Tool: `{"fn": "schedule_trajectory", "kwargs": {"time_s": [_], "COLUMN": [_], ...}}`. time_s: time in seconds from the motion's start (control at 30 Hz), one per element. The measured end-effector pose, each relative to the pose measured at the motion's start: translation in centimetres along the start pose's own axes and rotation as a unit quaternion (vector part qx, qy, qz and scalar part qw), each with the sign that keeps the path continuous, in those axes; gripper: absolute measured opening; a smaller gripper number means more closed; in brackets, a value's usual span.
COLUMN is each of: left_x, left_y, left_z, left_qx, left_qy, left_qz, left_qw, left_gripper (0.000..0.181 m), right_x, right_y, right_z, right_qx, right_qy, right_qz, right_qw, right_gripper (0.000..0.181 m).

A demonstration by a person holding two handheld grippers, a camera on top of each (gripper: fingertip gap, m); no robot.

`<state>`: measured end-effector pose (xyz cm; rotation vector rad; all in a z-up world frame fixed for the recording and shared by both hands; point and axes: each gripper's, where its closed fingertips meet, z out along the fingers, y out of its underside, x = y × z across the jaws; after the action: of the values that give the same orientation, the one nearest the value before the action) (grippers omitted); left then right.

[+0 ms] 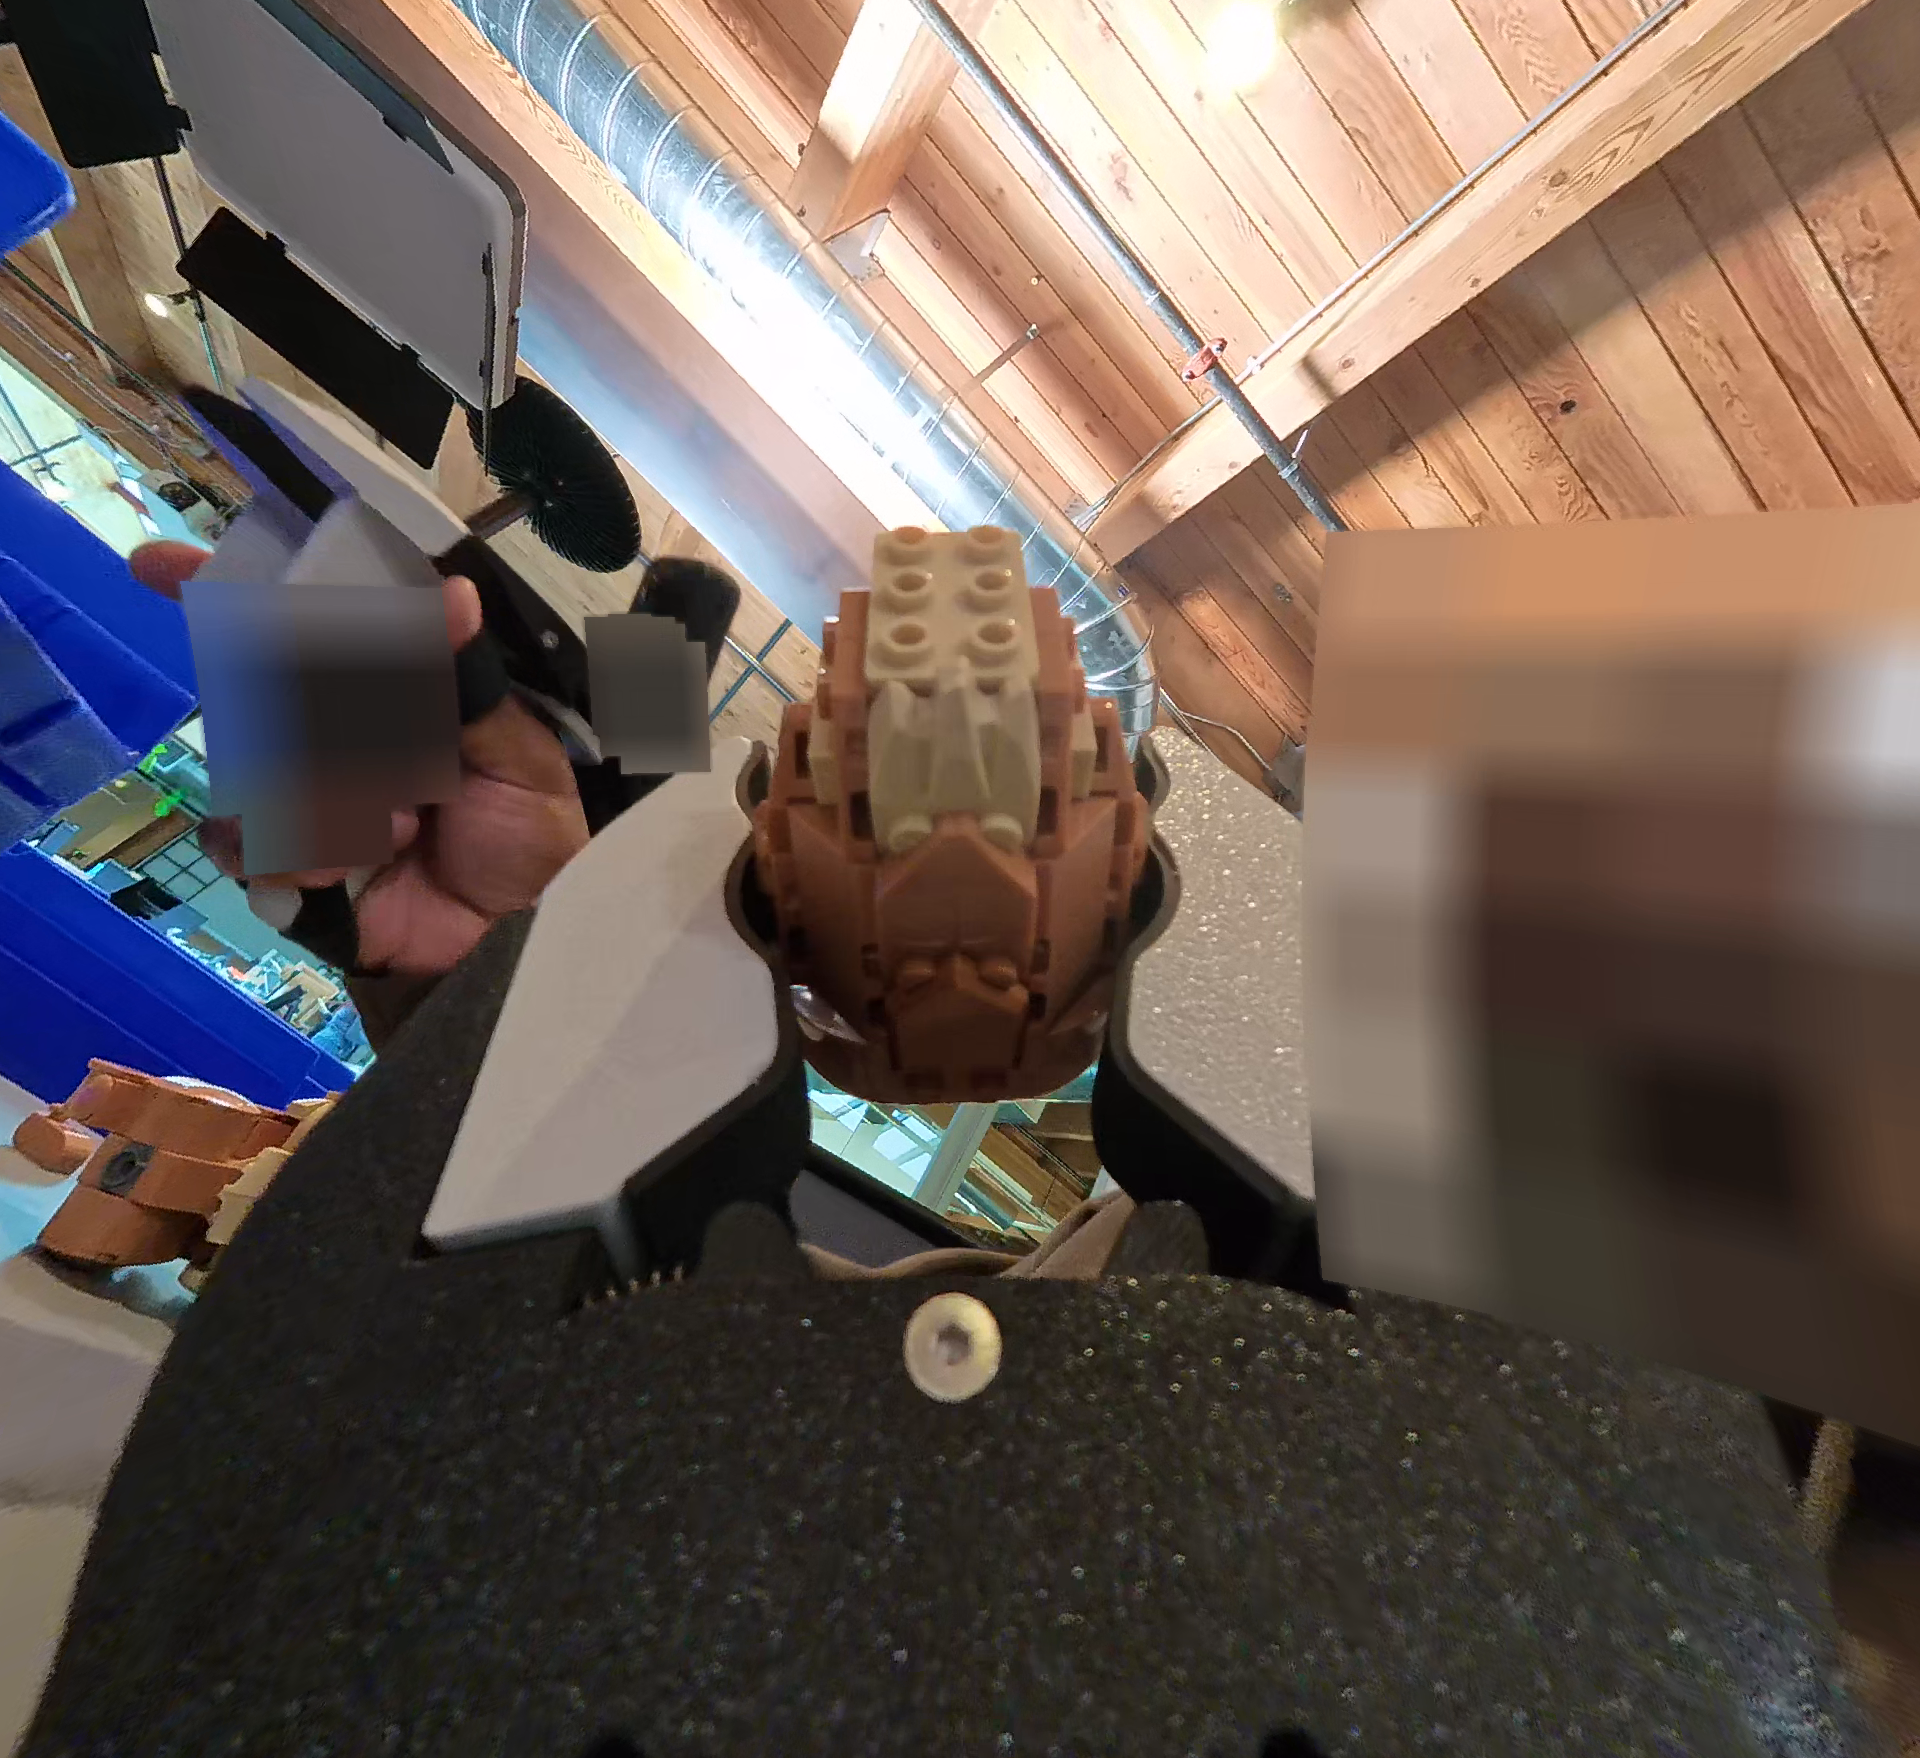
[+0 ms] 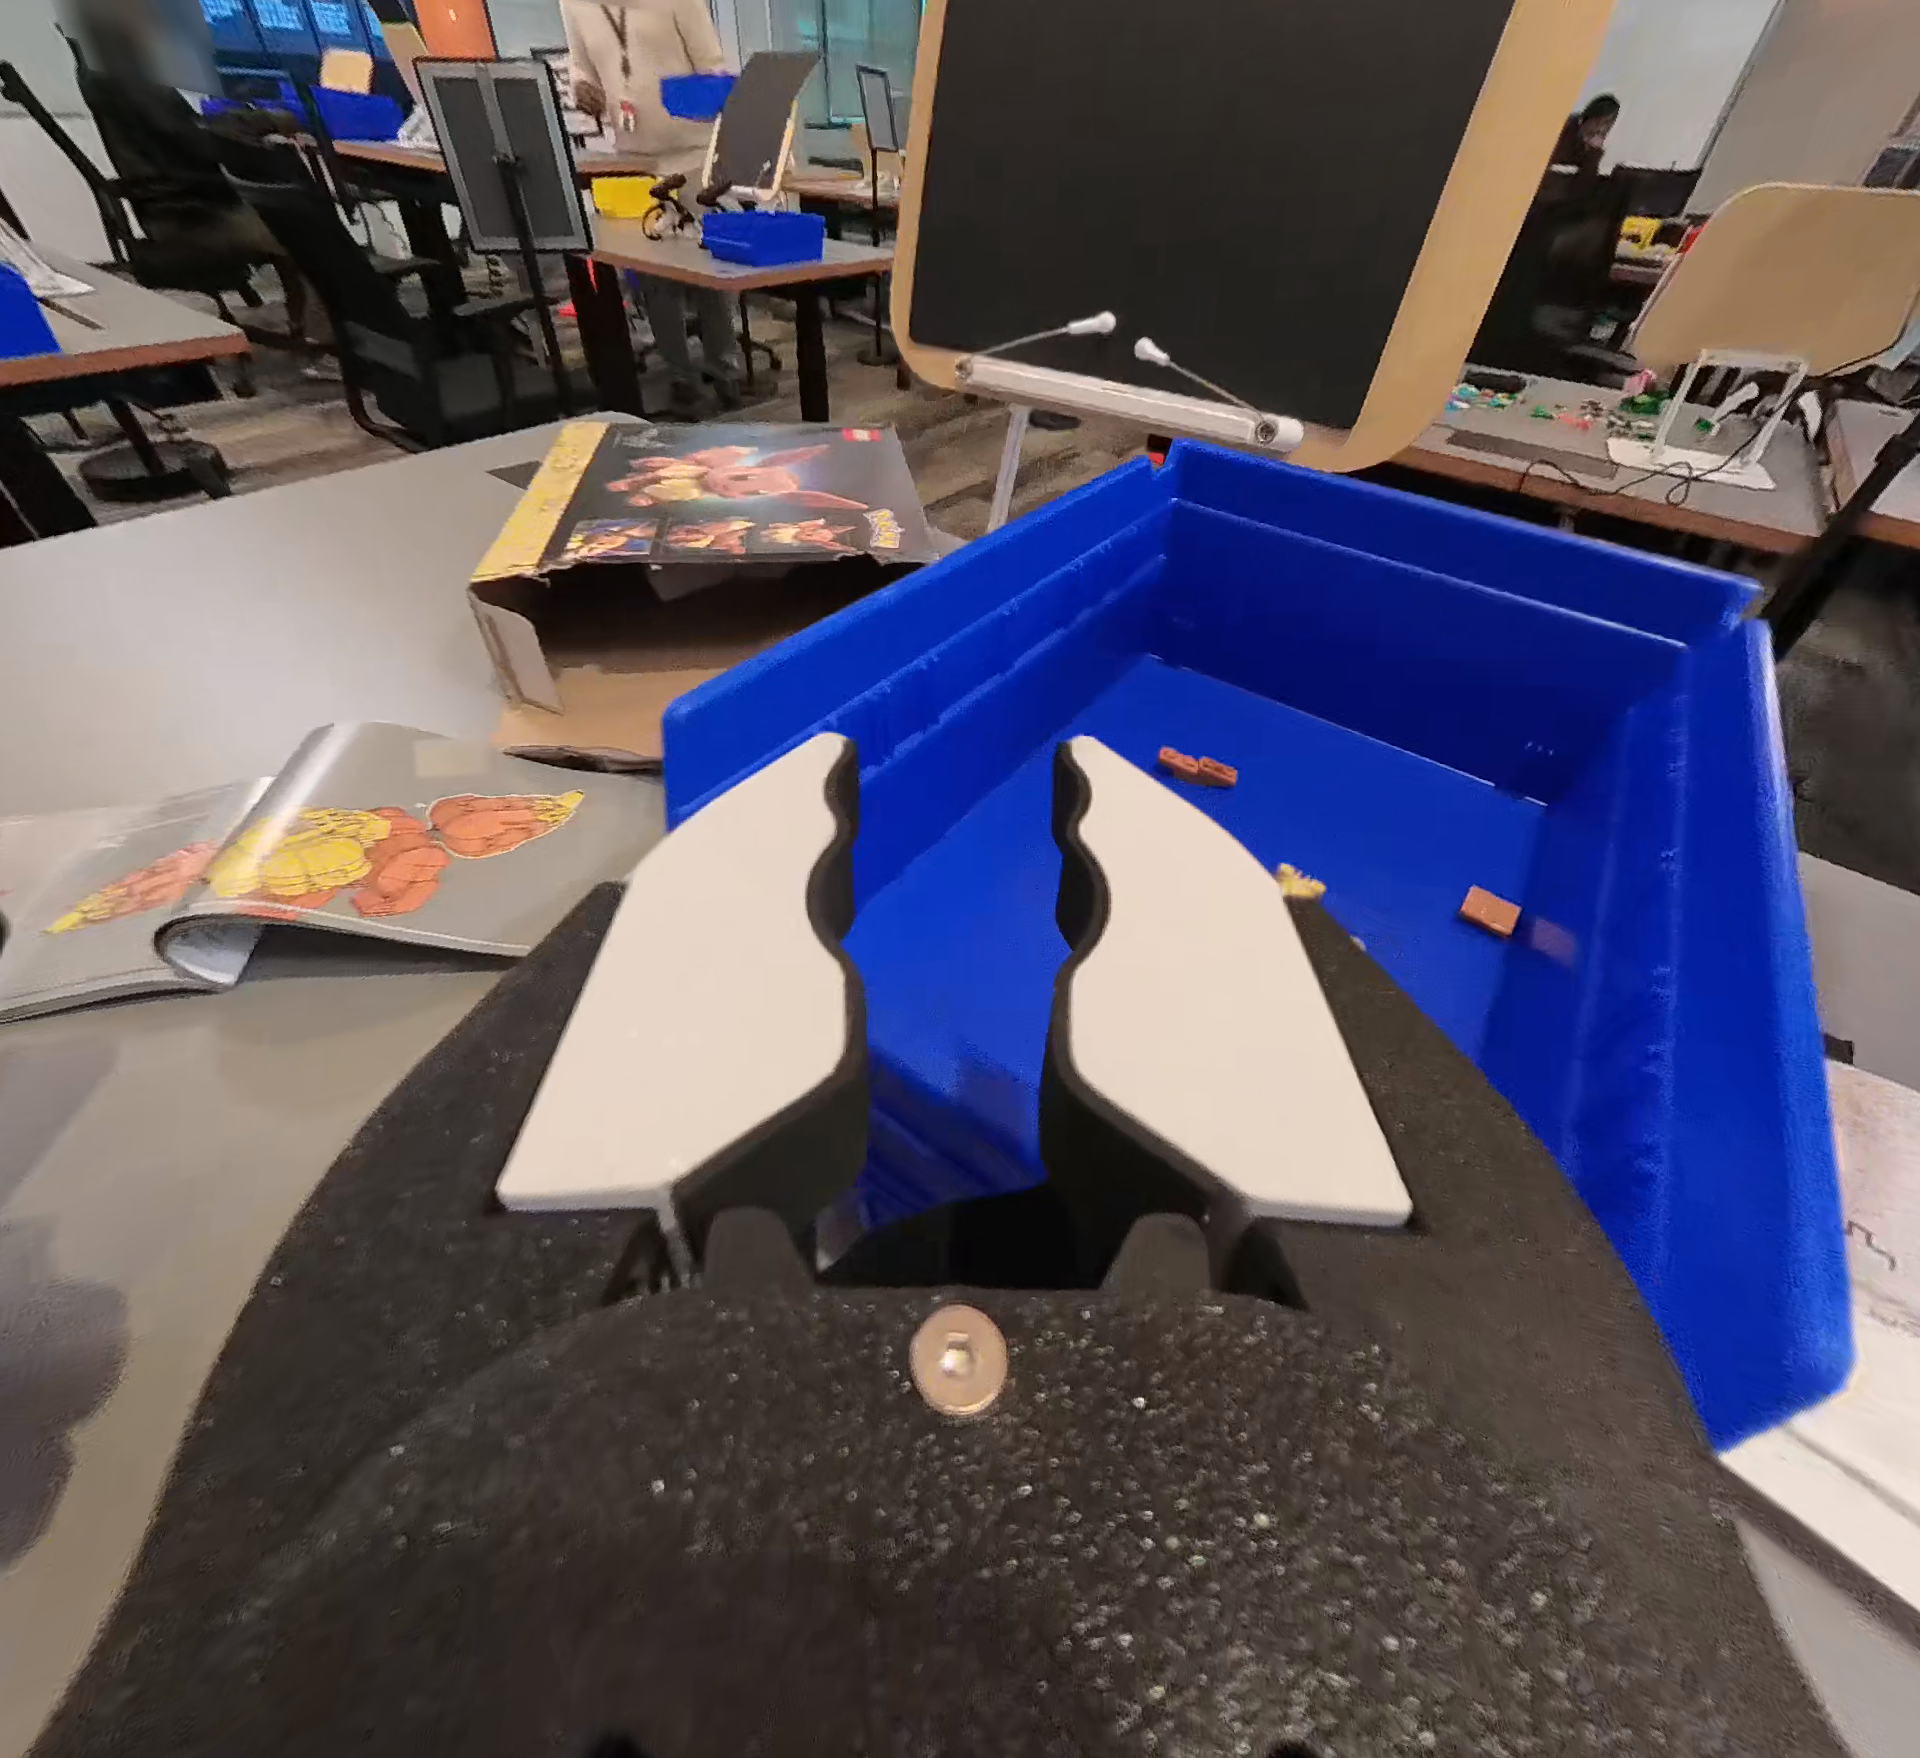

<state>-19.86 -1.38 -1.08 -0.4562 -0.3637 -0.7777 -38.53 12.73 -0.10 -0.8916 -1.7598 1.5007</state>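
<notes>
My left gripper (image 1: 951, 835) is shut on a brown and tan brick-built piece (image 1: 951, 835) and holds it up toward the wooden ceiling; tan studs top the piece. The other gripper shows at the left of this view (image 1: 343, 503), held by a hand (image 1: 468, 835). A second brown brick-built part (image 1: 156, 1178) lies low at the left edge. My right gripper (image 2: 956, 804) is open and empty, its fingers at the near rim of a blue bin (image 2: 1714, 929). In the bin lie a few small brown bricks (image 2: 1197, 766) (image 2: 1491, 910) and a tiny yellow piece (image 2: 1299, 882).
An open instruction booklet (image 2: 291, 867) and a torn-open set box (image 2: 717, 503) lie on the grey table (image 2: 208, 617) left of the bin. A black board on a stand (image 2: 1236, 98) rises behind the bin. People, chairs and desks fill the room behind. Blue bins (image 1: 62, 648) stand at the left.
</notes>
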Motion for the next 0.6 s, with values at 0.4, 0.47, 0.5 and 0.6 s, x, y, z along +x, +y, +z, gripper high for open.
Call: {"fn": "schedule_trajectory", "kwargs": {"time_s": [0.4, 0.47, 0.5, 0.6], "left_x": [-3.5, -3.9, -4.0, -4.1], "left_y": [-1.1, -1.2, -1.2, -1.3], "left_z": [-1.3, -1.5, -1.5, -1.6], "left_qx": [0.030, 0.030, 0.032, 0.034], "left_qy": [-0.123, -0.140, -0.144, -0.149], "left_qz": [0.036, 0.042, 0.045, 0.048], "left_qw": [0.991, 0.989, 0.988, 0.987], "left_gripper": [0.066, 0.066, 0.066, 0.066], "right_x": [-19.5, -21.6, -22.1, -22.3], "right_y": [6.6, 6.8, 6.7, 6.9], "right_z": [-7.7, -7.8, -7.7, -6.9], "right_qx": [-0.016, -0.021, -0.020, -0.033], "right_qy": [-0.257, -0.282, -0.286, -0.272], "right_qz": [-0.043, -0.034, -0.032, -0.040], "right_qw": [0.965, 0.958, 0.957, 0.961], "right_gripper": [0.032, 0.032, 0.032, 0.027]}}
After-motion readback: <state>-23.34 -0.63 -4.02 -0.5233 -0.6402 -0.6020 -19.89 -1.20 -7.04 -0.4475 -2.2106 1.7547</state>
